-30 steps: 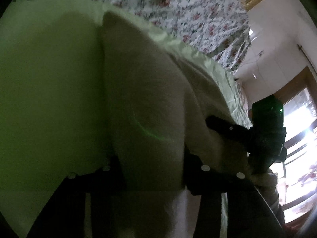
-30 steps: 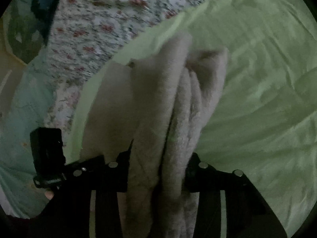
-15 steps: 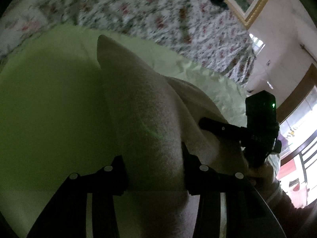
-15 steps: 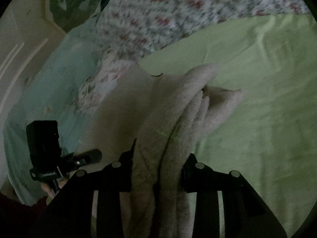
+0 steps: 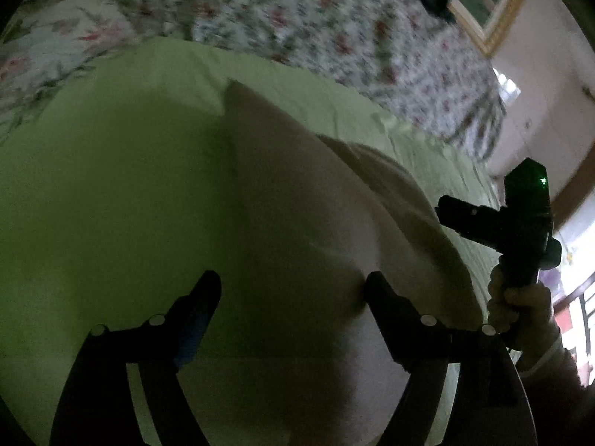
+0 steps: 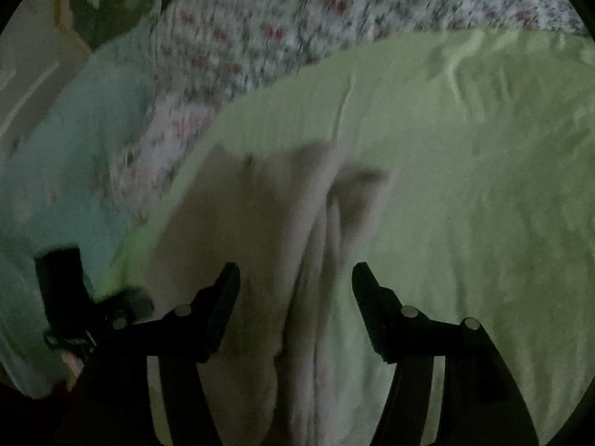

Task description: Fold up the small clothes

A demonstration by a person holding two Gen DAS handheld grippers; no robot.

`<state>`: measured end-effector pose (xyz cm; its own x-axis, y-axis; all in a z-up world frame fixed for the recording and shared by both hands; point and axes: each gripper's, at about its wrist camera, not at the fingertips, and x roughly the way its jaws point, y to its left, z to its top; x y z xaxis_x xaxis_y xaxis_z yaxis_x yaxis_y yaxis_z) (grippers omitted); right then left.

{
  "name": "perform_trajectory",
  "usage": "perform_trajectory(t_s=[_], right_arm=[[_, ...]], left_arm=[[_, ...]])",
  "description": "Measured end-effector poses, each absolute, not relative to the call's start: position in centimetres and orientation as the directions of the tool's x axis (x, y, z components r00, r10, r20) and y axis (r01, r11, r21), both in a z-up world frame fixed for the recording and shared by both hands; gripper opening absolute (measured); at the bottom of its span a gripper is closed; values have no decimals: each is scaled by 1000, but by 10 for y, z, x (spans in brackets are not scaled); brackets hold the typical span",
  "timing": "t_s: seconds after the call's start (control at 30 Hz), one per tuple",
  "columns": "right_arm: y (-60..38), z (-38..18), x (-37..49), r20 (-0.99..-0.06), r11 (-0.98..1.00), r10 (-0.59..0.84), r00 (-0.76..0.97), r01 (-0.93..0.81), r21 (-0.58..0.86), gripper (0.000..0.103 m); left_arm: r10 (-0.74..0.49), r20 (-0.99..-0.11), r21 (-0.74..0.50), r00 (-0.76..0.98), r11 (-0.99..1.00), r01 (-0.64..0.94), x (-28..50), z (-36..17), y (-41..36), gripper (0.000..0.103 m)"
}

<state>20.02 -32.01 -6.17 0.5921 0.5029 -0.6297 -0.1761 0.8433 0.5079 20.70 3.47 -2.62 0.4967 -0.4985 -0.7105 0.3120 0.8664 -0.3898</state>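
Observation:
A beige fuzzy garment lies folded on the light green sheet. My left gripper is open, its jaws spread apart on either side of the cloth. In the right wrist view the same garment lies bunched in folds on the green sheet. My right gripper is open too, straddling the folds without pinching them. The right gripper also shows in the left wrist view, held by a hand at the garment's far end.
A floral bedspread lies behind the green sheet and also shows in the right wrist view. A pale blue cloth lies at the left. A framed picture hangs on the wall; a bright window is at right.
Both grippers were shut on the beige garment and have opened. The garment has dropped from its raised peaks and now lies lower on the green sheet.

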Motion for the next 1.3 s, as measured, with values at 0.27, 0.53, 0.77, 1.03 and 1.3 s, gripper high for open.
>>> perform_trajectory(t_s=[0.27,0.53,0.77,1.03,1.3], right_arm=[[-300,-75,272,-658,813,526,538,-90,576,22],[-326,-48,225,-540,820,465,702,-110,562,13],[-342,-95,242,-605,790,487,631,-23,613,23],[-336,-52,194,-601,841,420,680,-42,540,36],[-314,-37,114,-583,841,452,675,-104,530,41]], left_arm=[[-500,-717,-438,486,865,245,235,-28,31,79],[-450,-758,-345,473,891,295,234,-30,1,78],[-451,-772,-358,448,891,279,235,-39,1,78],[-436,-752,-310,495,896,318,182,-15,21,77],[-447,-735,-307,509,890,338,105,-11,46,77]])
